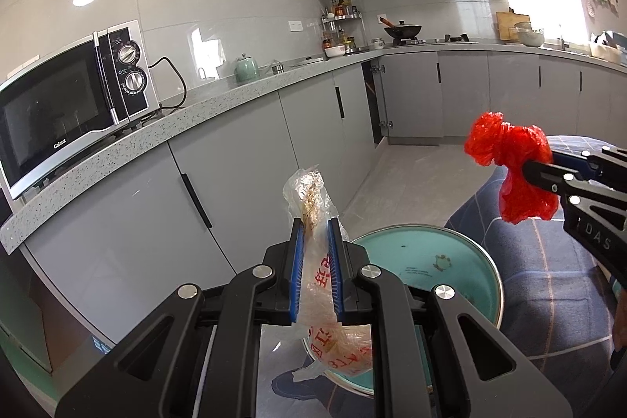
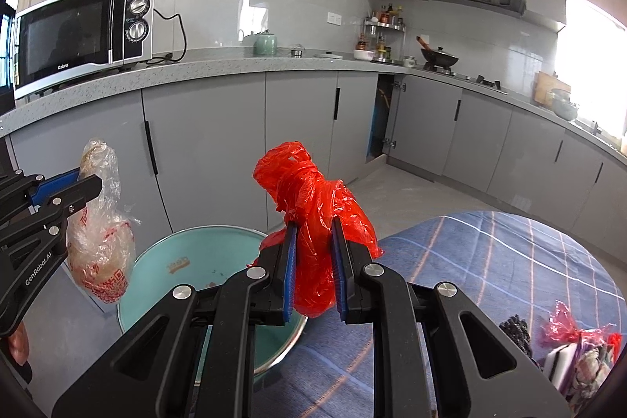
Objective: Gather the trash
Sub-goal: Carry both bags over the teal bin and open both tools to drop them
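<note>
At nine o'clock in the left wrist view, a microwave (image 1: 74,96) is being carried by the grey worktop (image 1: 219,100), with a green jar (image 1: 247,69) standing further along it at about eleven o'clock. At six o'clock, a clear bag (image 1: 317,241) printed with red lettering is being pinched between the blue pads of the left tongs (image 1: 316,226), whose jaws are standing narrow on it; the bag's bulk is hanging below the jaws, over the teal bin (image 1: 462,261) at five o'clock. At three o'clock, a red bag (image 1: 509,159) is being gripped by the right tongs (image 1: 527,169), held in the air above a blue checked cloth (image 1: 548,281).

In the right wrist view, the clear bag is being seen at nine o'clock, the red bag at the centre, squeezed between narrow jaws just right of the bin. At four o'clock, more wrapped scraps (image 2: 580,351) are lying on the cloth.
</note>
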The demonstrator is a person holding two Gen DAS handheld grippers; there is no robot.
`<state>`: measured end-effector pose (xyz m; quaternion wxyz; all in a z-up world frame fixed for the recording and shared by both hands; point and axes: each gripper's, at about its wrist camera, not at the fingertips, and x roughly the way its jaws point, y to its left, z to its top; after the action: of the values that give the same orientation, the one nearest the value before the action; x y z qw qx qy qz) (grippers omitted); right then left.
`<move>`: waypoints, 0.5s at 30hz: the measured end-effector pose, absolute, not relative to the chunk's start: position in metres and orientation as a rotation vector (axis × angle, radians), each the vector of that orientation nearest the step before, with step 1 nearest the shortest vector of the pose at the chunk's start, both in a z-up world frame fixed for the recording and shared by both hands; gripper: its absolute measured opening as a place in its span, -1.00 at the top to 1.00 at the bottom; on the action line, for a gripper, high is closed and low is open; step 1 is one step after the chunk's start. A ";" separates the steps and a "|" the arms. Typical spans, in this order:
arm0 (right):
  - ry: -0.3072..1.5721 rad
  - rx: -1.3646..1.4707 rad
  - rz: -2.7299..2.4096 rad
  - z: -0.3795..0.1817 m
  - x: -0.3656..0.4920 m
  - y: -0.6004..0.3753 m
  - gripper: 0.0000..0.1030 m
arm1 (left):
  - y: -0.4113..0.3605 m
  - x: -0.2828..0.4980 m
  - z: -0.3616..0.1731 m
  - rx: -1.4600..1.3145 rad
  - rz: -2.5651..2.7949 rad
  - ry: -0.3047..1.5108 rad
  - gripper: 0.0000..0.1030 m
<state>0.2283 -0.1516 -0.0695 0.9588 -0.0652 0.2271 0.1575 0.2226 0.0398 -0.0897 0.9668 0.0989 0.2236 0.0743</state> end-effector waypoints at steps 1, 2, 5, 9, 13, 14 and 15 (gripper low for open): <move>0.462 -0.133 0.322 -0.070 0.229 -0.150 0.67 | 0.041 0.223 -0.089 0.196 0.151 0.453 0.75; 0.462 -0.134 0.326 -0.070 0.229 -0.149 0.67 | 0.042 0.223 -0.089 0.194 0.150 0.453 0.75; 0.462 -0.140 0.339 -0.069 0.230 -0.145 0.67 | 0.041 0.223 -0.089 0.190 0.148 0.453 0.73; 0.464 -0.148 0.368 -0.070 0.229 -0.139 0.67 | 0.042 0.223 -0.089 0.188 0.145 0.453 0.70; 0.471 -0.166 0.396 -0.072 0.228 -0.133 0.66 | 0.046 0.224 -0.088 0.181 0.147 0.454 0.68; 0.470 -0.168 0.401 -0.073 0.228 -0.132 0.62 | 0.046 0.225 -0.088 0.181 0.148 0.455 0.65; 0.472 -0.168 0.413 -0.073 0.227 -0.131 0.57 | 0.046 0.225 -0.088 0.179 0.147 0.455 0.62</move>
<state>0.2272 -0.1312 -0.0734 0.9477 -0.0827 0.2319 0.2030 0.2247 0.0462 -0.0880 0.9676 0.0886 0.2252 0.0725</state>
